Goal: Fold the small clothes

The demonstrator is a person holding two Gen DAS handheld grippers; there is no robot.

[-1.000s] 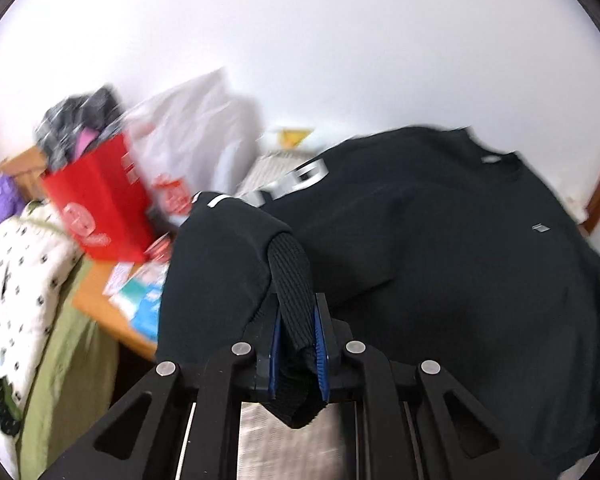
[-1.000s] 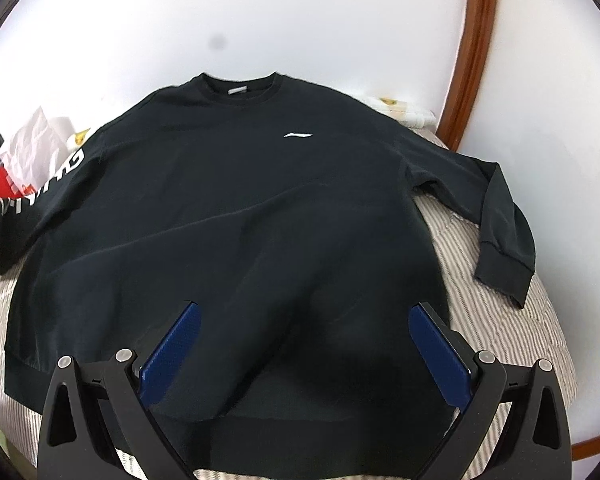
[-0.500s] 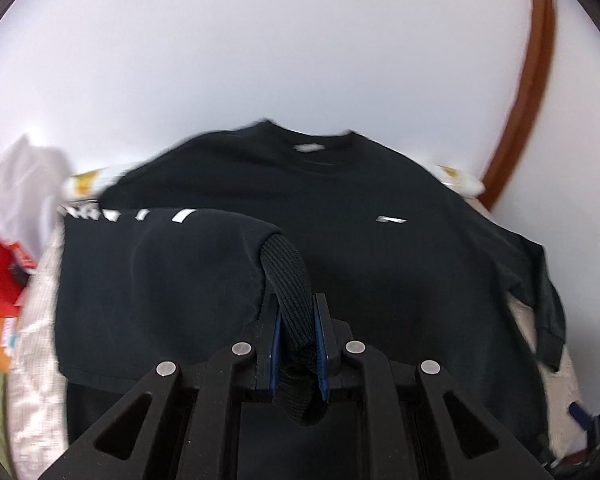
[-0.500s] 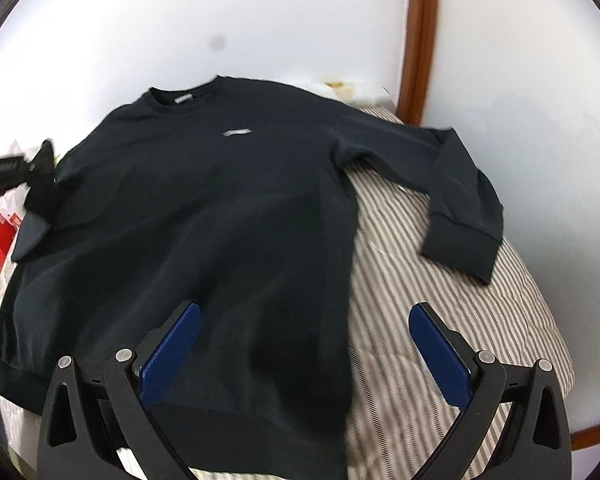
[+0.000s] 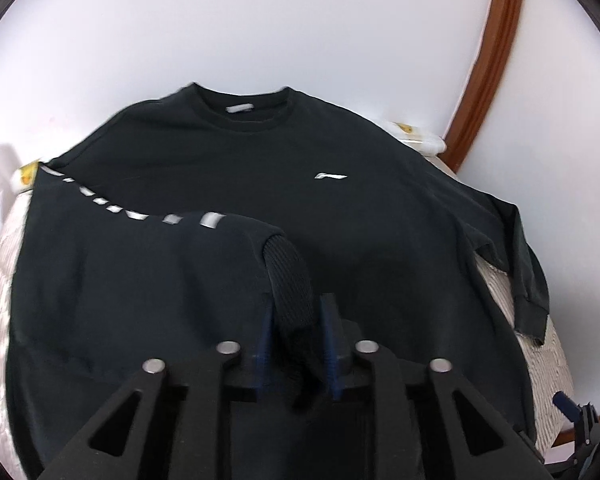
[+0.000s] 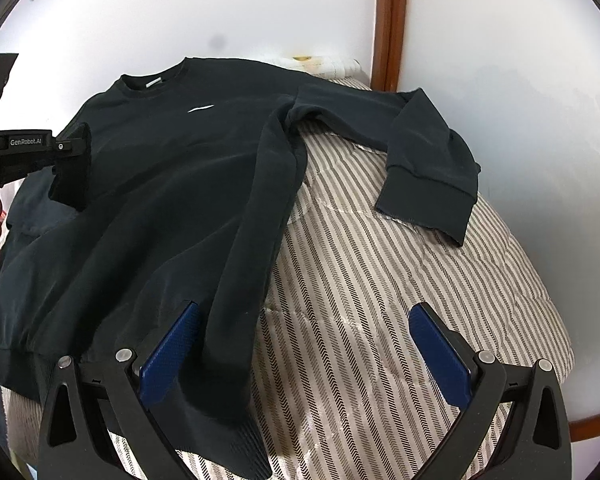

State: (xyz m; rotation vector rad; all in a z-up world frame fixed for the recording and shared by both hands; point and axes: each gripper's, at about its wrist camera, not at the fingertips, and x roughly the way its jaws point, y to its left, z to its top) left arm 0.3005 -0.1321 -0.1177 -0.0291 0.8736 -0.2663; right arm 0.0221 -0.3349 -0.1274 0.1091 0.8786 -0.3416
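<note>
A black sweatshirt (image 6: 172, 184) lies flat on a striped bed cover (image 6: 380, 300), its neck toward 12 o'clock. The left gripper (image 5: 296, 336) has the ribbed cuff (image 5: 288, 276) of one sleeve between its blue pads; its jaws have just been opening, and the cuff looks loose in there now (that sleeve is folded across the chest). The right gripper (image 6: 304, 356) stands wide open with nothing gripped, over the shirt's side edge at 6 o'clock, while the other sleeve (image 6: 424, 160) lies out at 2 o'clock.
</note>
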